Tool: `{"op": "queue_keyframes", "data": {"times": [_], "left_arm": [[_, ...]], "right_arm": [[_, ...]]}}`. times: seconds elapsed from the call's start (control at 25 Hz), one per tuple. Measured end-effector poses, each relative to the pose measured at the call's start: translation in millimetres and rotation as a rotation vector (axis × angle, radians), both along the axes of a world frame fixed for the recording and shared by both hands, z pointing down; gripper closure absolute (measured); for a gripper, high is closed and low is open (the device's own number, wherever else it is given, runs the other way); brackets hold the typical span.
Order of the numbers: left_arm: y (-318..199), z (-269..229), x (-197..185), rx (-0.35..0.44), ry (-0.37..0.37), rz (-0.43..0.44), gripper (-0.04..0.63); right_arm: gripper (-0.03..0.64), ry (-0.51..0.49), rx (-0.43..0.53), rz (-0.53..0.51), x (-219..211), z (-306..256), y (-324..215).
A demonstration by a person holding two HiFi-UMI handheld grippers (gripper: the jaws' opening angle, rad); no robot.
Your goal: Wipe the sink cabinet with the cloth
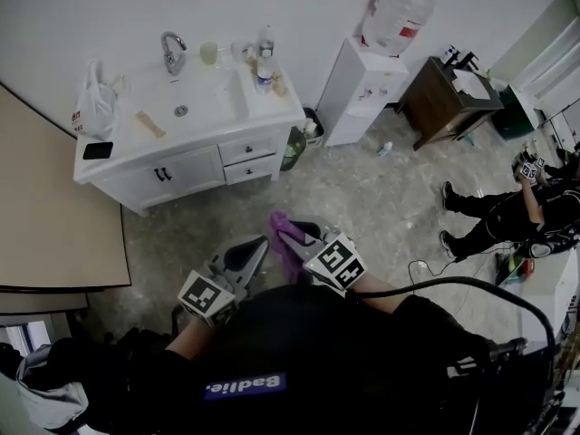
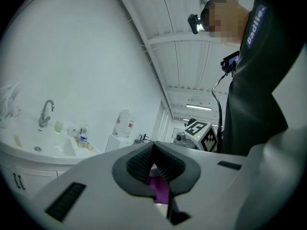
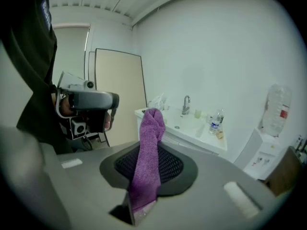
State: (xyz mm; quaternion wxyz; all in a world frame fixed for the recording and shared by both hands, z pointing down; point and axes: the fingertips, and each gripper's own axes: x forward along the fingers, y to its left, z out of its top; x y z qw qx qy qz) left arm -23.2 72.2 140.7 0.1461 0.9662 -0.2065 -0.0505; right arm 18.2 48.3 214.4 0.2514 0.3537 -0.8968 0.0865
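Cloth: a purple terry cloth (image 3: 147, 157), twisted into a thick rope. Its free end curls over in a knob above the jaw tips, and the other end runs down the seam between the pads.
Where it is: out in front of the person over the speckled floor (image 1: 362, 198), well apart from the white sink cabinet (image 1: 195, 166).
Right gripper (image 1: 292, 236): clamped on the cloth, with a ribbed pad pressing it from each side.
Left gripper (image 2: 153, 150): jaws drawn together so the pads meet at the tip. It sits just beside the right gripper, its tips next to the hanging cloth.
Hard to tell: a sliver of purple shows low in the seam of the left jaws. I cannot say whether it is pinched there or only seen through the gap.
Cabinet top: a faucet (image 1: 172, 51), a water bottle (image 1: 265, 42), a black phone (image 1: 97, 149) at the front corner and a plastic bag (image 1: 91, 102) at the end.
Hidden: in the head view the cloth's lower end drops behind the person's dark top, which also covers most of both arms.
Cut off: in the left gripper view the gripper's grey body blocks the cabinet front.
Too small: the bits clustered beside the faucet.
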Motion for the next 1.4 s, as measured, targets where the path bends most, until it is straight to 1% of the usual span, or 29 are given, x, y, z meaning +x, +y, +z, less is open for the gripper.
{"op": "queue_keyframes", "data": {"times": [0.08, 0.16, 0.24, 0.32, 0.44, 0.52, 0.6, 0.76, 0.88, 1.04, 1.16, 1.32, 1.4], "left_arm": [[8, -6, 5, 0.019, -0.014, 0.001, 0.604], [13, -10, 11, 0.042, -0.028, -0.008, 0.604], [16, -9, 20, 0.067, -0.031, -0.02, 0.604], [20, -14, 37, 0.066, -0.033, -0.015, 0.604], [21, -16, 66, 0.066, -0.031, -0.006, 0.604], [20, -15, 82, 0.057, -0.047, 0.005, 0.604], [19, -11, 96, 0.05, -0.062, 0.011, 0.604], [21, -5, 119, 0.066, -0.09, 0.027, 0.604], [20, -7, 124, 0.077, -0.092, 0.028, 0.604], [21, -12, 123, 0.104, -0.117, 0.034, 0.604], [23, -17, 119, 0.095, -0.13, 0.031, 0.604], [26, -13, 110, 0.079, -0.119, 0.023, 0.604], [27, -13, 106, 0.084, -0.123, 0.019, 0.604]], "right_arm": [[0.543, -0.047, 0.04, -0.01, -1, -13, 9], [0.543, -0.095, 0.053, -0.025, 1, -19, 18], [0.543, -0.152, 0.019, -0.025, 9, -20, 22], [0.543, -0.196, -0.011, -0.009, 25, -22, 23], [0.543, -0.187, 0.014, 0.001, 55, -27, 25], [0.543, -0.185, 0.029, 0.002, 71, -26, 26], [0.543, -0.19, 0.038, -0.003, 81, -23, 25], [0.545, -0.202, 0.051, -0.022, 94, -23, 25], [0.545, -0.207, 0.059, -0.023, 99, -26, 25], [0.545, -0.212, 0.078, 0.005, 106, -30, 24], [0.545, -0.217, 0.079, 0.009, 102, -31, 25], [0.545, -0.216, 0.075, 0.008, 95, -30, 28], [0.545, -0.216, 0.066, 0.005, 90, -28, 31]]}}
